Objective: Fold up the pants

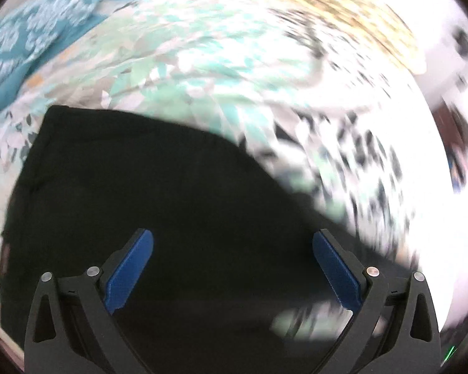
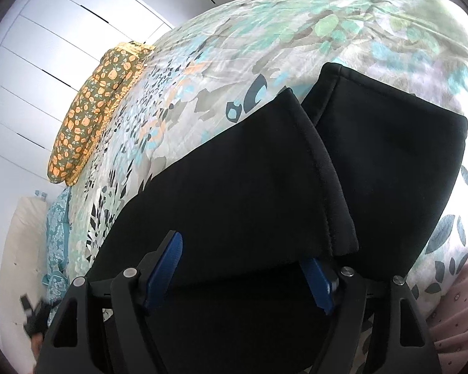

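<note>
Black pants (image 2: pixel 374 162) lengthwise away across floral bedspread (image 2: pixel 218 62), beneath both wide-open, empty tools: left (image 1: pixel 233 243), right (image 2: pixel 243 260).

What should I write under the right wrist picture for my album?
The right tool, wide open, hovers over black pants lying partly folded on a flowery bedspread.

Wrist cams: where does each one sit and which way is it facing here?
Left wrist: on the left gripper, facing down over the black pants on the floral bedspread; open jaws show, view blurred.
Right wrist: on the right gripper, facing along the pants toward an orange patterned pillow; open jaws show.
Shared: pants, bedspread.
</note>
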